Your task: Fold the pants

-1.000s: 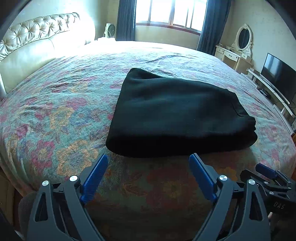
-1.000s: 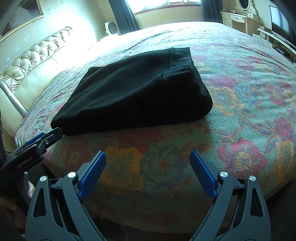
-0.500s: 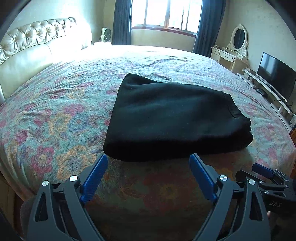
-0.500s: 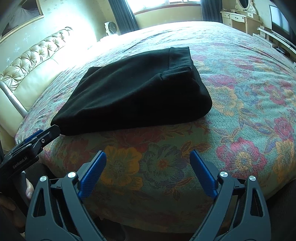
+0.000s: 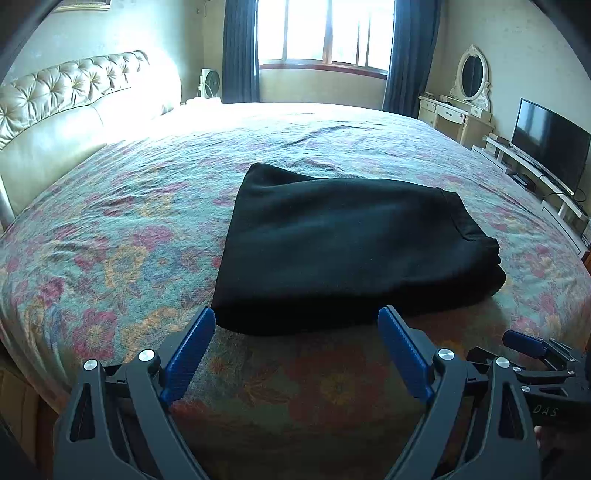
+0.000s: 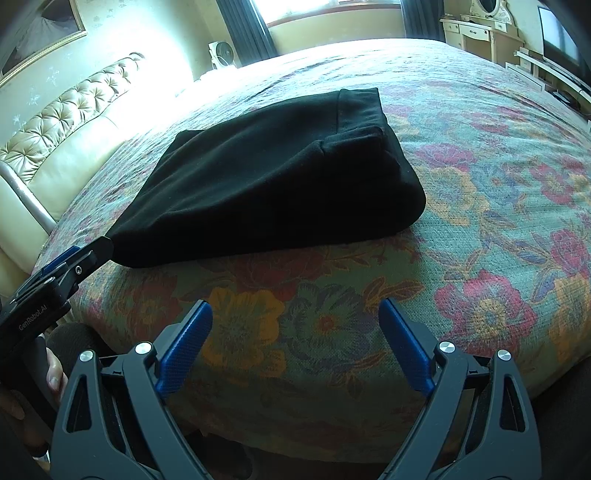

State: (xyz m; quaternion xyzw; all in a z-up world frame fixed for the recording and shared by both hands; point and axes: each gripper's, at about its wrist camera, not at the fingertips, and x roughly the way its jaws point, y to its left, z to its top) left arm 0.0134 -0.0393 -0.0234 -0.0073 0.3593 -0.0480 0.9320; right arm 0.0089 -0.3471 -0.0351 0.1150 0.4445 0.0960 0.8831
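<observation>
The picture frame (image 6: 40, 33) at the upper left of the right wrist view is cut off by the edge, the hand (image 6: 22, 391) at lower left shows only partly behind a black grip, and the television (image 6: 561, 40) at upper right is clipped.

"GenRobot.AI" on left gripper (image 6: 48, 291); "DAS" on right gripper (image 5: 546, 387).

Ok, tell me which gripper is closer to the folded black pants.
The left gripper: its fingertips reach the near edge of the black pants, while the right gripper hangs back over bare floral bedspread.
</observation>
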